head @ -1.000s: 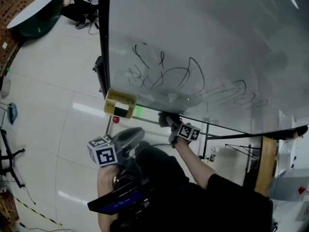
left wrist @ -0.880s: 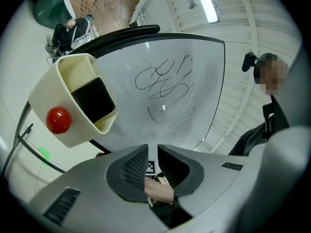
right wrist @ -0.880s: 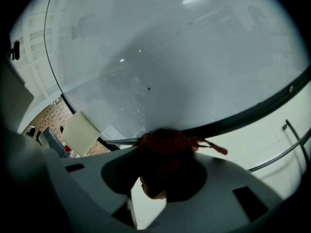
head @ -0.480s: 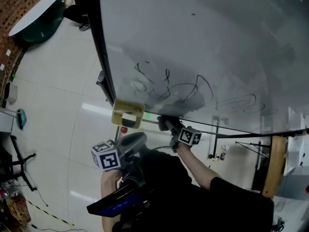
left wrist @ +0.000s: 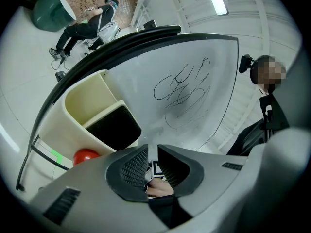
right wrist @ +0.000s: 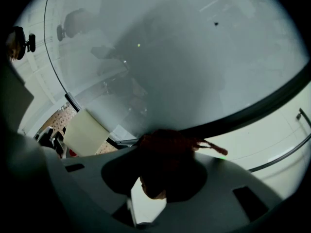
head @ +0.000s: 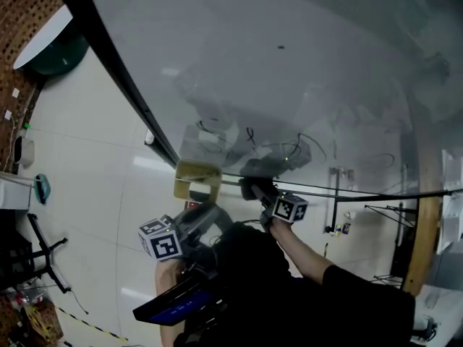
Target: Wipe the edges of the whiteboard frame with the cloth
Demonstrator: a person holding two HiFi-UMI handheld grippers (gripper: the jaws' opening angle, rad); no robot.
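Dark reddish cloth [right wrist: 161,141] sits bunched in the right gripper [head: 253,188], whose jaws are clamped on it. The wad's top appears to meet the black lower edge of the whiteboard frame [right wrist: 252,109]. In the right gripper view that edge runs as a long band from the cloth out to the right, so its long axis lies across the jaws, not along them. In my judgement the wipe calls for a sideways slide along the rail, not a push forward. On the other side, just beside the cloth, a cream holder [head: 197,179] hangs on the same lower edge near the frame's left corner, leaving little room that way. The left gripper [left wrist: 151,161] hangs lower and apart from the frame. Its jaws stand only a narrow slit apart and grip nothing, with the other gripper's marker cube showing through the gap. The right gripper is plainly the nearer one and the one doing the work. Faint scribbles [left wrist: 182,89] mark the whiteboard [head: 289,63] above the rail.
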